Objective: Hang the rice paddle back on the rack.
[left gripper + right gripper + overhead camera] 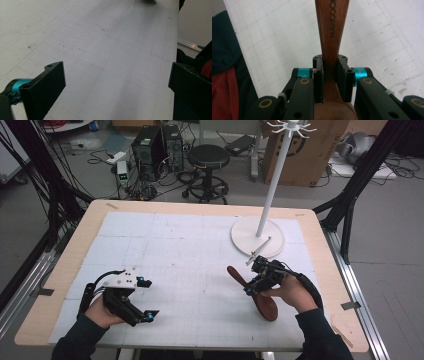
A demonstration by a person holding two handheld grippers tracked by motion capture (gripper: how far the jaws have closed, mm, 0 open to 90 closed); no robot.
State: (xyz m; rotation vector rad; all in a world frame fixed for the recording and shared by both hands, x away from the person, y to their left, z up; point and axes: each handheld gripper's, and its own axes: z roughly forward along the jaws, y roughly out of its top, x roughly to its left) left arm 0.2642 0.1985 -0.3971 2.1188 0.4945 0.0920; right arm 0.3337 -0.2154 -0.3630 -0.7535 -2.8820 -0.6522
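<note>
A dark brown wooden spoon (264, 303) is held above the white gridded mat (190, 245) at the right front. My right gripper (252, 287) is shut on the spoon's neck, the handle reaching up-left and the bowl back by the hand. In the right gripper view the two black pads (318, 80) press both sides of the wooden spoon (332, 27), whose handle is lettered and runs away from the camera. My left gripper (146, 297) rests at the left front with its jaws wide apart. Nothing lies between the left fingers (43, 90) but bare mat.
A white stand with a round base (257, 237) and a tall pole (275, 180) rises at the back right, just beyond the right gripper. The wooden table edge (200, 206) frames the mat. A stool, computers and cables sit on the floor behind.
</note>
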